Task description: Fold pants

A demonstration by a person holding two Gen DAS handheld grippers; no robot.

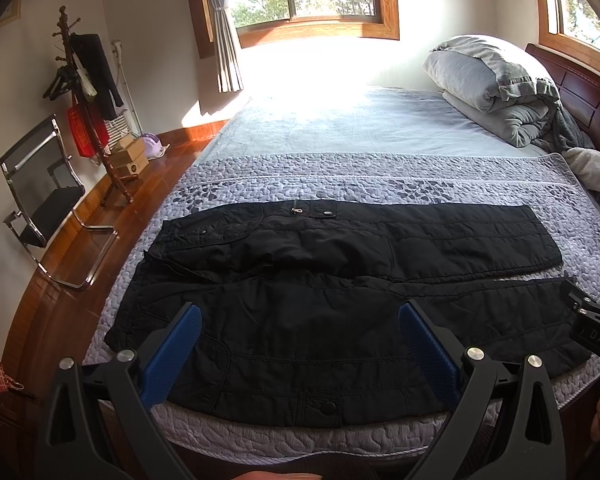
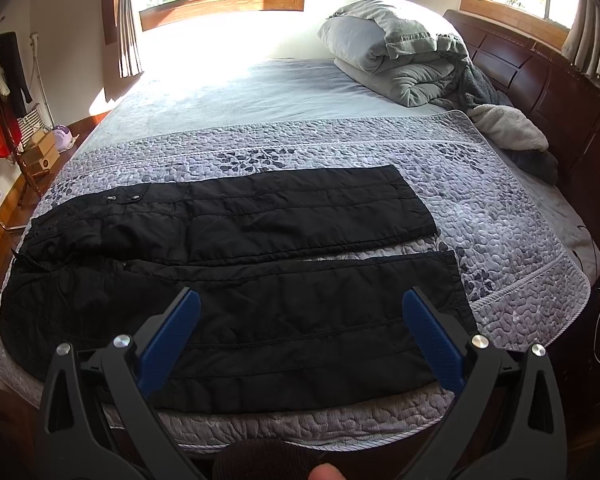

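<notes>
Your left gripper (image 1: 300,320) hangs with its blue fingers spread wide and empty, low in the frame above the waist end of the black pants (image 1: 340,280). Your right gripper (image 2: 302,308) is likewise parted and holding nothing, over the near leg toward the cuffs. Those pants lie flat on the quilted bedspread (image 2: 500,216), unfolded, long axis running left to right across both views, legs side by side. Judging from this, each gripper takes its own end of the near leg, then carries it up-frame over the far leg.
</notes>
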